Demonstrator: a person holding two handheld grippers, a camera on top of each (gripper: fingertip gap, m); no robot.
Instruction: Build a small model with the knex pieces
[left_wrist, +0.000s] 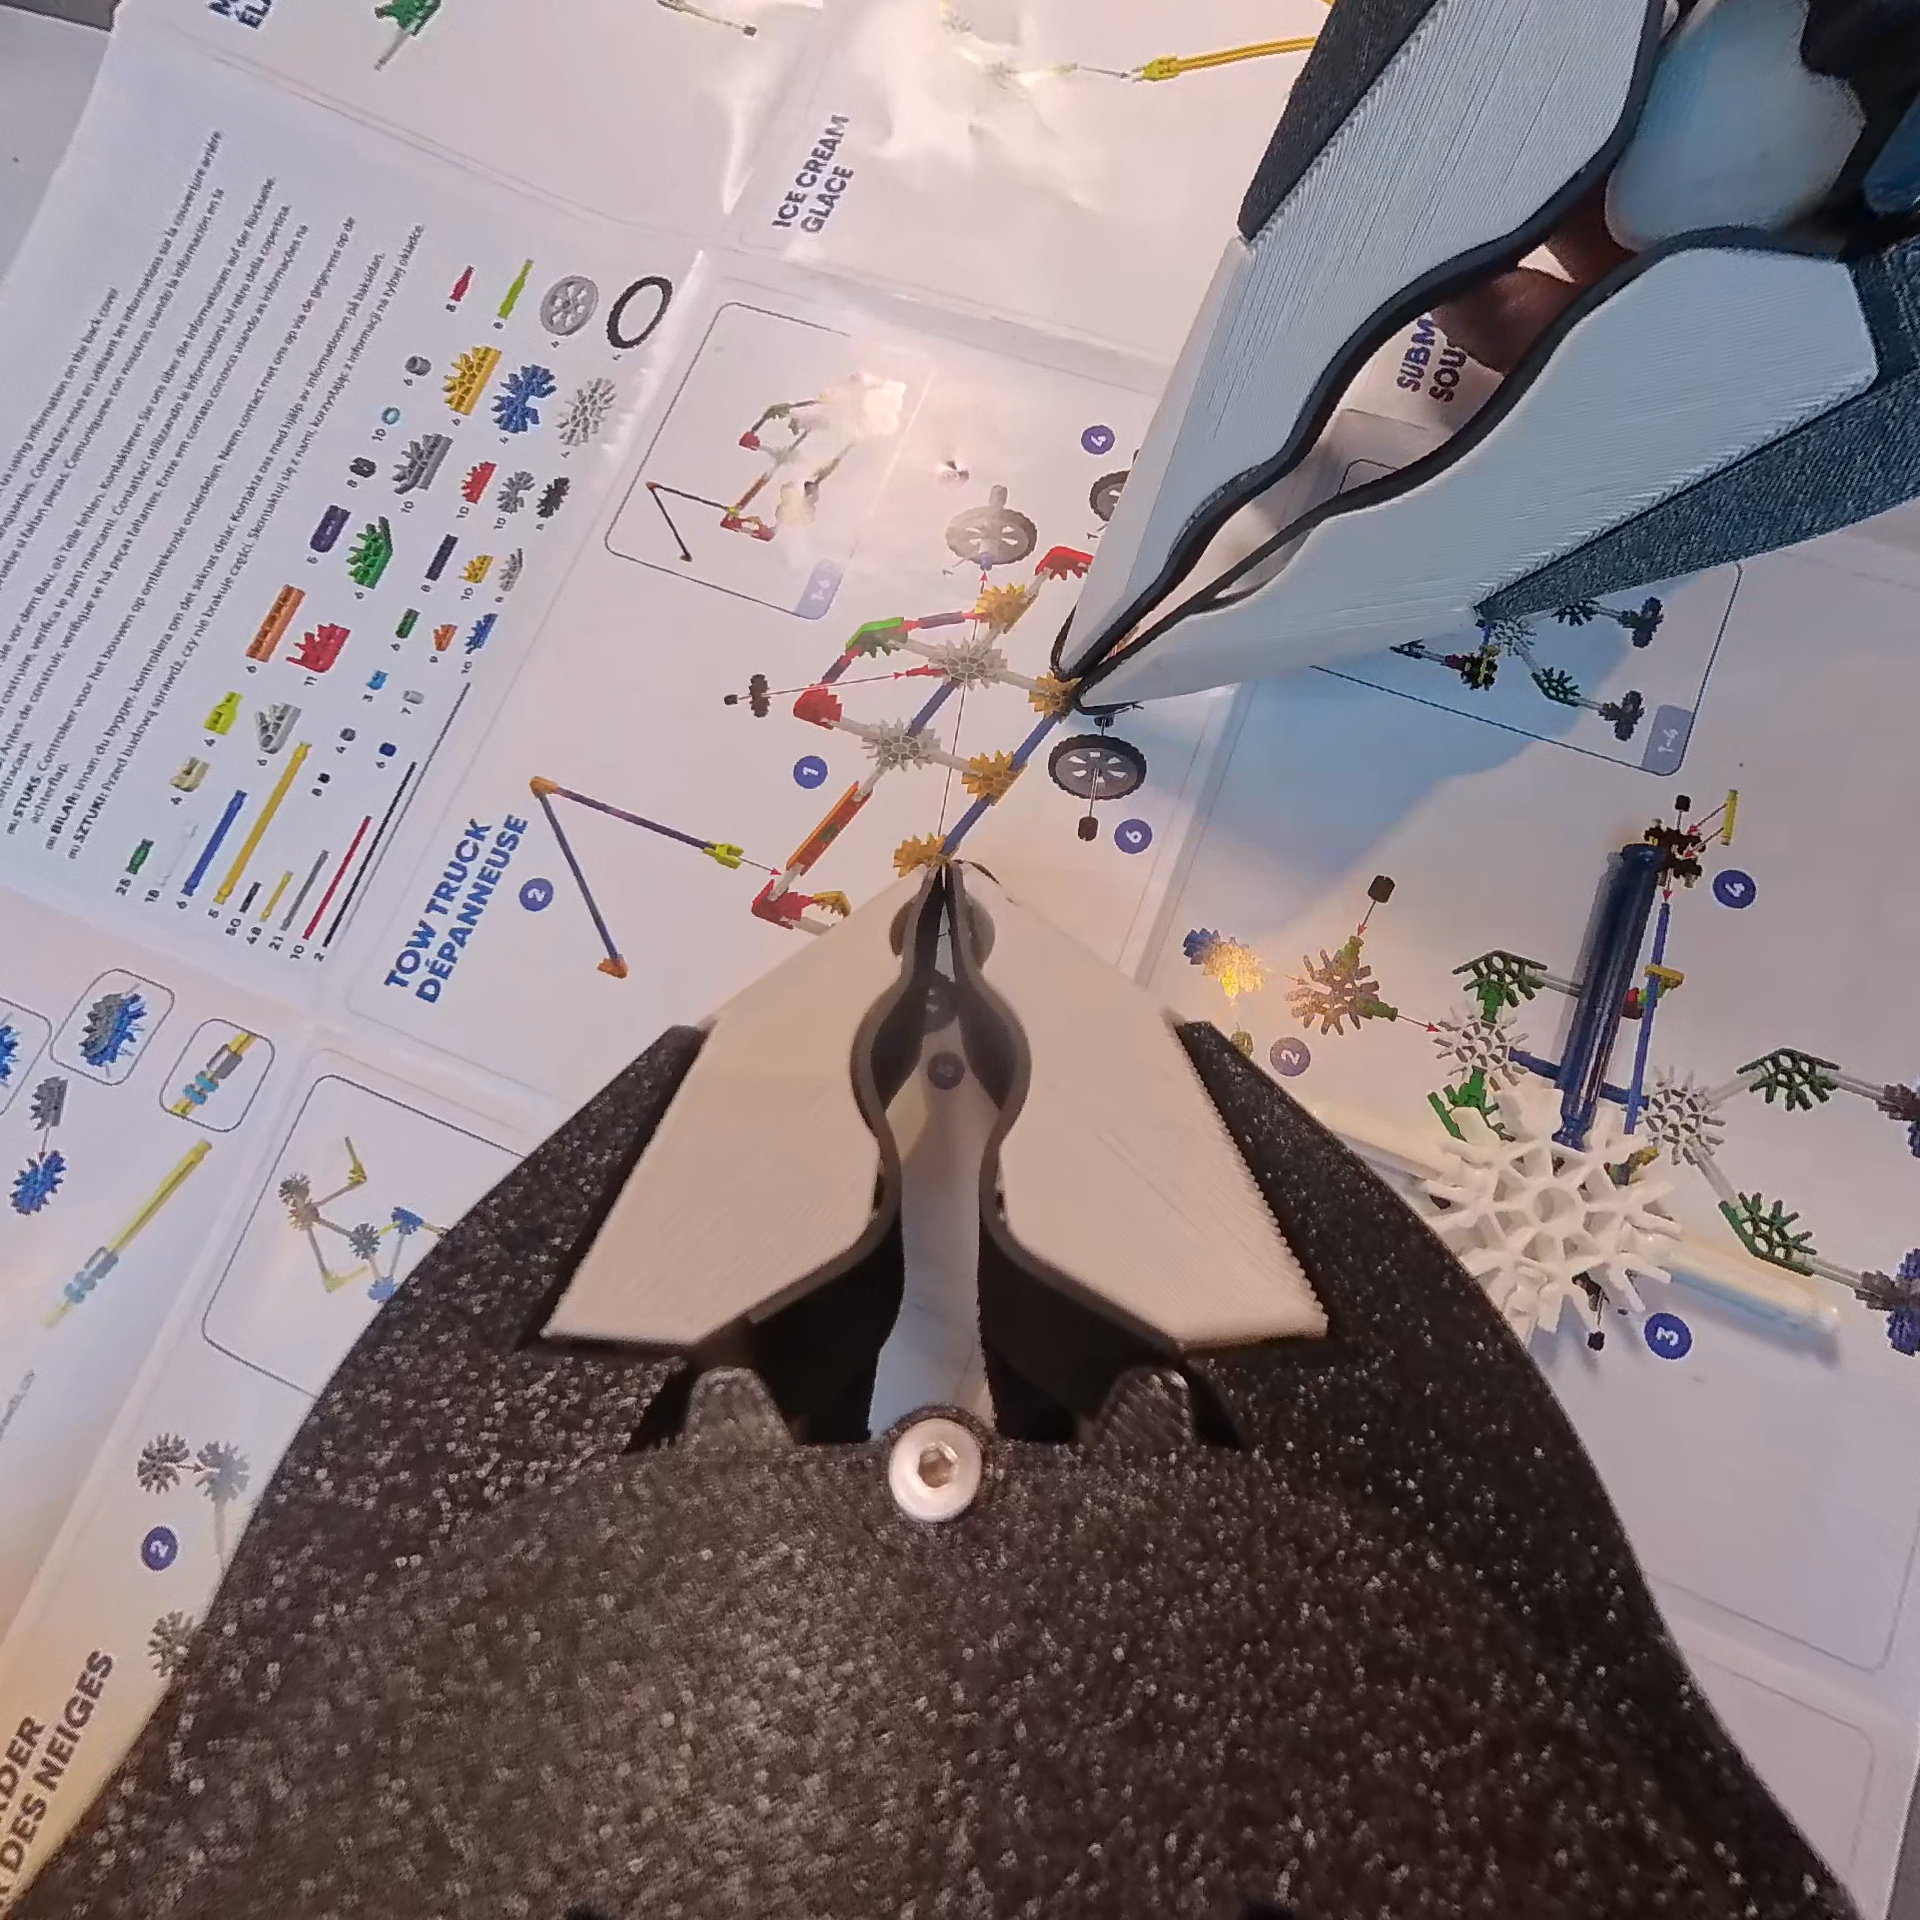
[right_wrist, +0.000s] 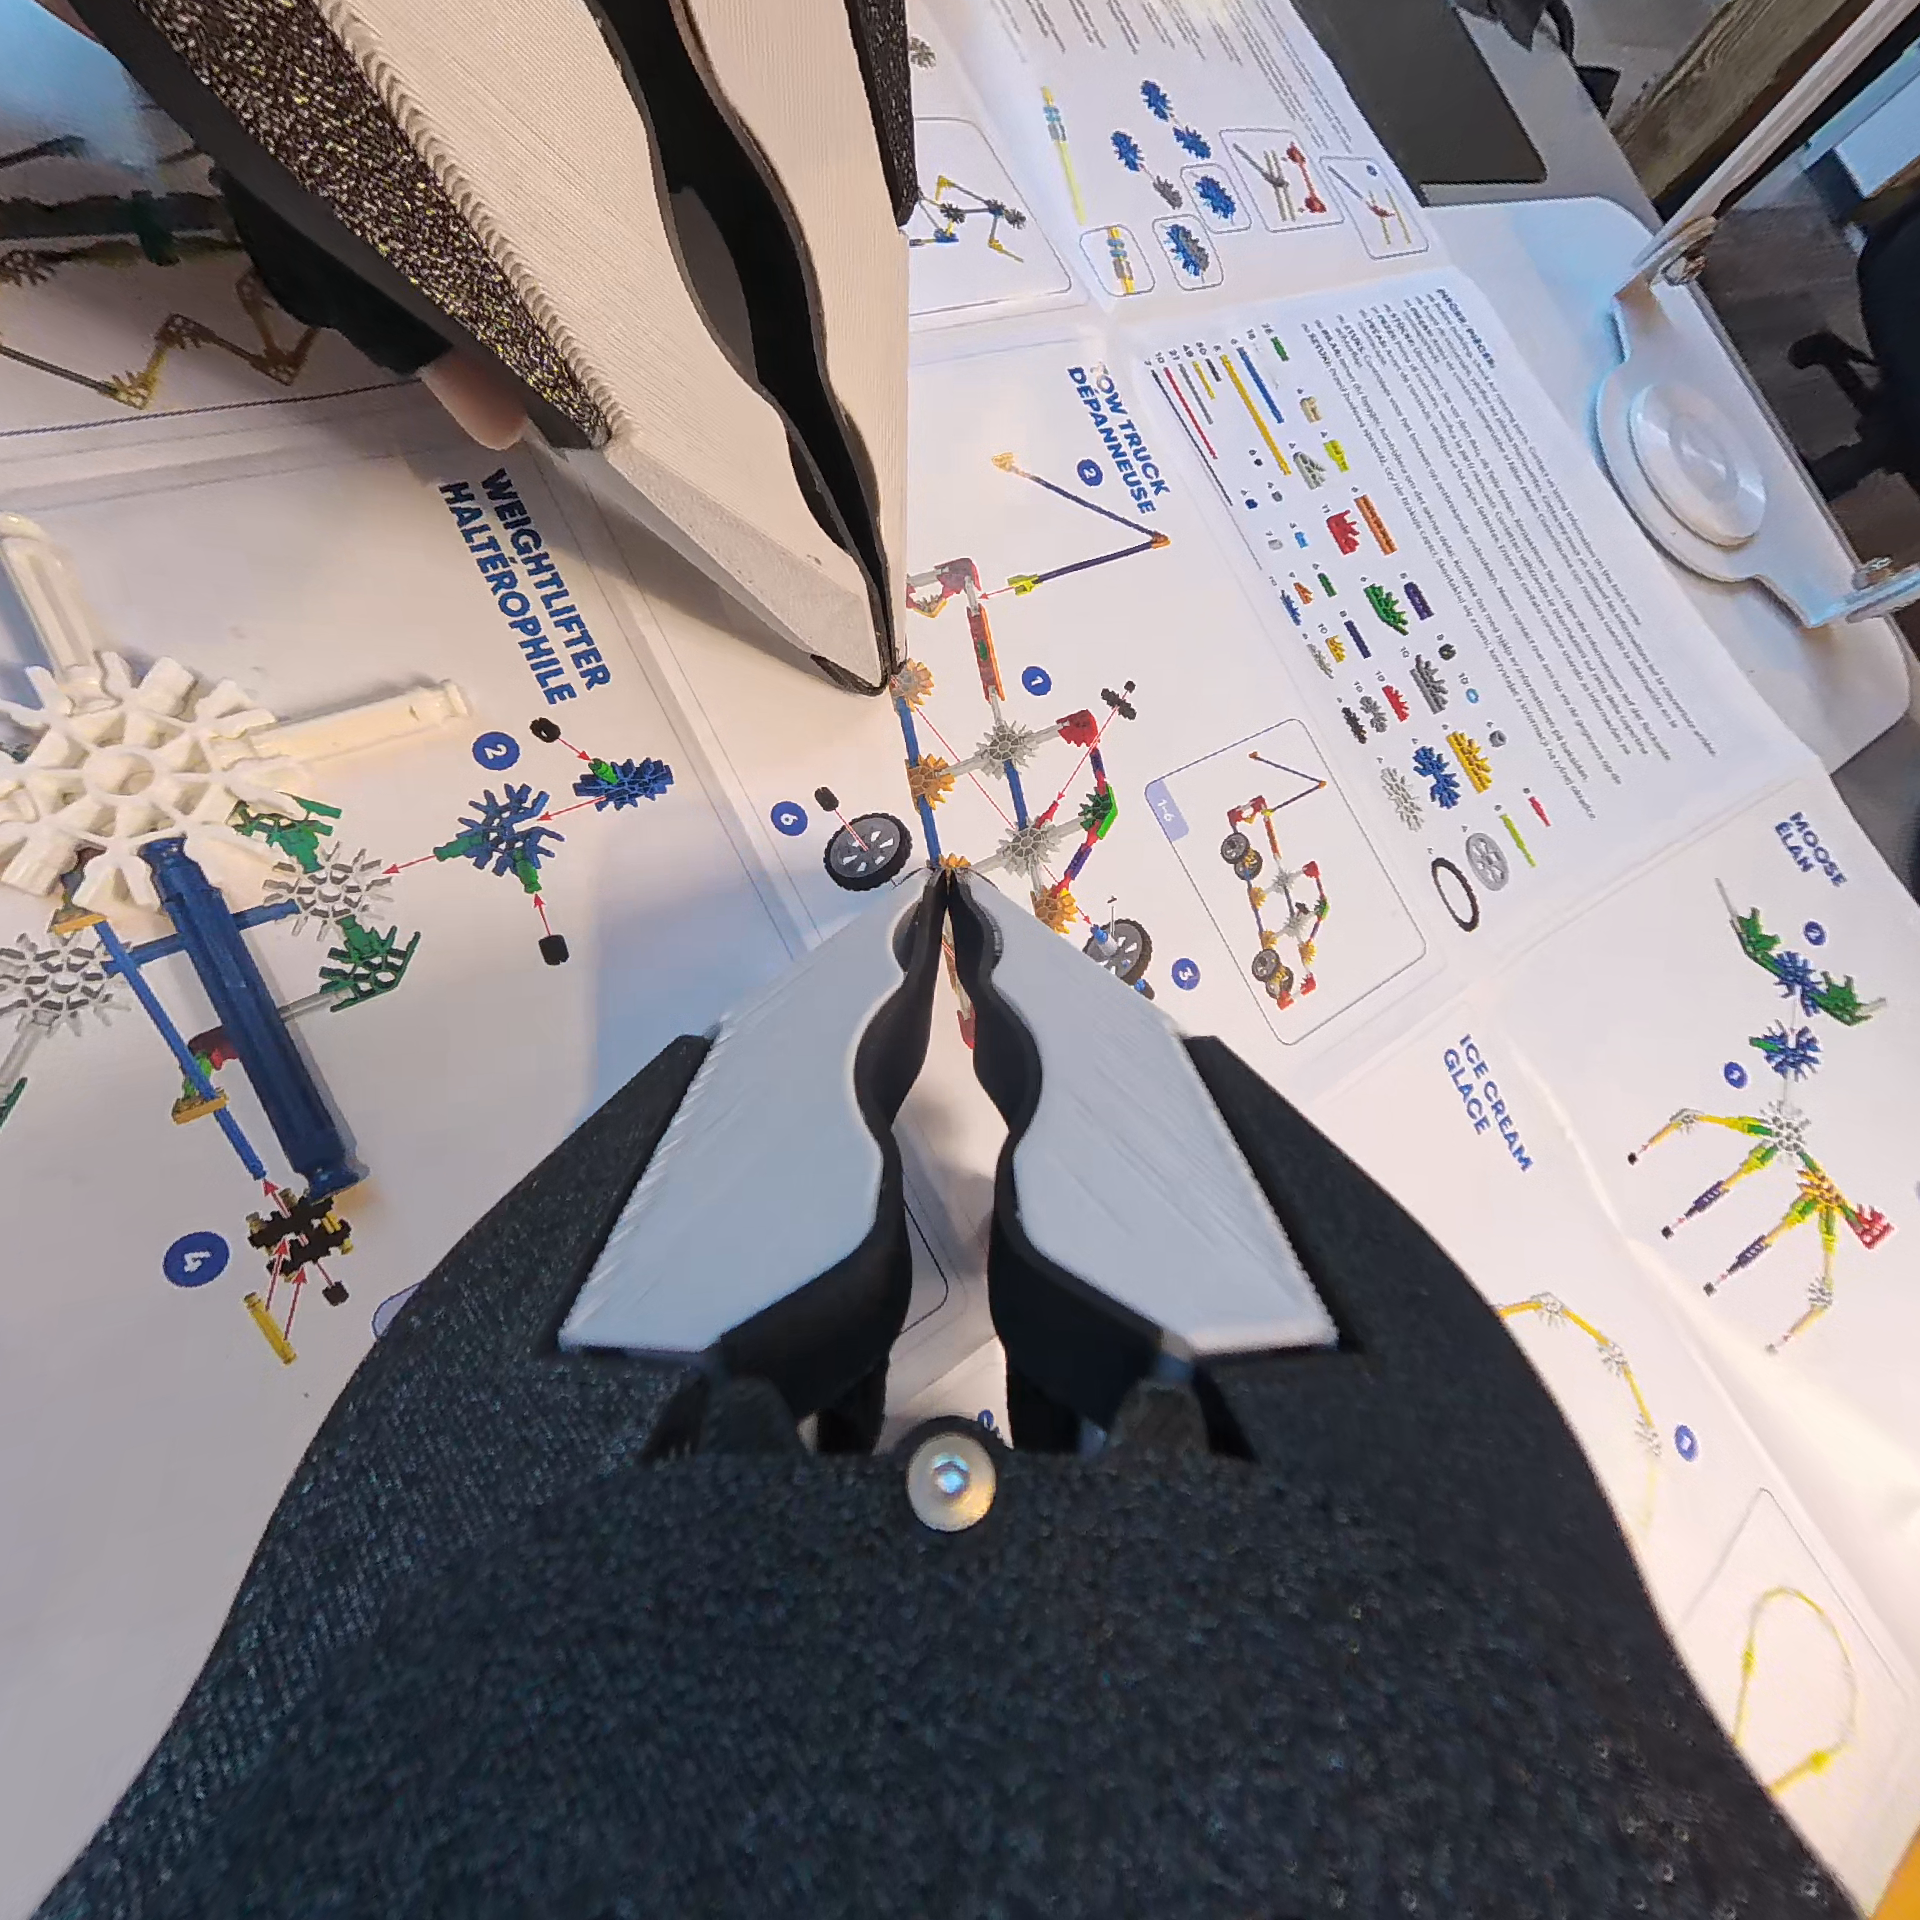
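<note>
A large printed instruction sheet (left_wrist: 582, 582) covers the table. My left gripper (left_wrist: 943, 873) is shut, with its tips down on the sheet at a printed yellow connector in a vehicle diagram. My right gripper (right_wrist: 943, 871) is shut too, its tips resting on the same diagram. The two sets of tips are a short way apart. The right gripper shows in the left wrist view (left_wrist: 1070, 686), and the left gripper in the right wrist view (right_wrist: 888, 675). Neither holds any visible part. A white snowflake connector (left_wrist: 1548, 1216) (right_wrist: 125, 769) with a white rod (right_wrist: 364, 717) lies beside a thick blue rod (right_wrist: 249, 1018) (left_wrist: 1621, 935).
A white metal base plate (right_wrist: 1704, 468) sits at the table's far right edge. A dark flat object (right_wrist: 1423, 94) lies beyond the sheet. A gloved hand's fingertip (right_wrist: 483, 410) shows behind the left gripper. Past the table edge are dark floor and furniture (right_wrist: 1849, 312). There is about 5 centimeters between the tips of the two grippers. The thick blue rod (right_wrist: 249, 1018) is about 11 centimeters from both grippers' fingertips. My left wrist view (left_wrist: 1611, 981) looks at it from another angle.
</note>
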